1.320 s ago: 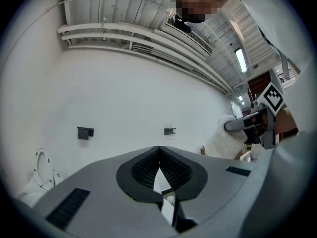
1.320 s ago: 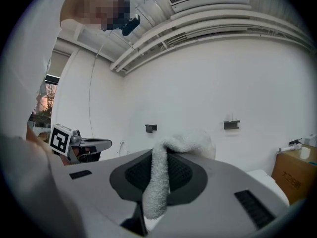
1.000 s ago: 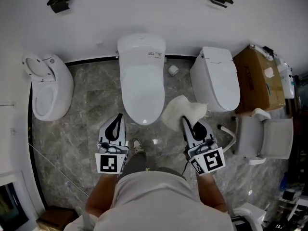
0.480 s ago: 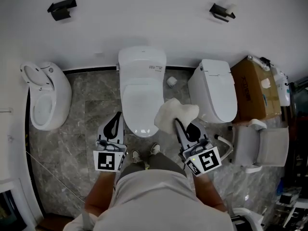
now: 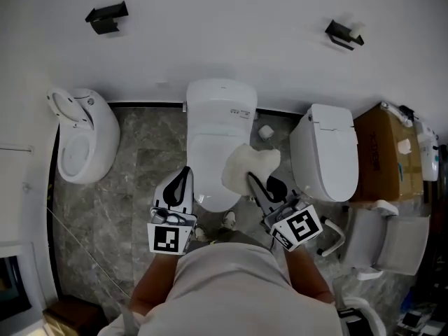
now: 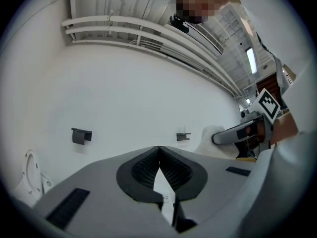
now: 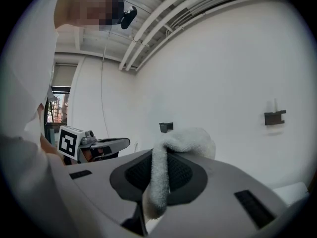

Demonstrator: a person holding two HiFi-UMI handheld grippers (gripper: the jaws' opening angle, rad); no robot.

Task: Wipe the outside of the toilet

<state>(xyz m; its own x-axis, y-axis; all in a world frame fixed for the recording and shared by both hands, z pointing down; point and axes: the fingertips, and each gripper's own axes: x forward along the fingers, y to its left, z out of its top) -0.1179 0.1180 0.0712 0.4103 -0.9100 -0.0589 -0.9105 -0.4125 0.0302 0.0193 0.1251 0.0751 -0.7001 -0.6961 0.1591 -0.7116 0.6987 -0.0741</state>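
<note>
A white wall (image 5: 224,40) is carrying two black brackets (image 5: 106,17) above grey marbled floor (image 5: 150,159); seemingly a cardboard box (image 5: 381,152) is standing at the floor's right edge.

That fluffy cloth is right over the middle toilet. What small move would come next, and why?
Probably lower the right gripper so the cloth presses against the toilet's right side, ready to wipe. Its jaws are shut on the cloth, which seems to hover by the closed lid's edge. The left gripper is shut and empty.
</note>
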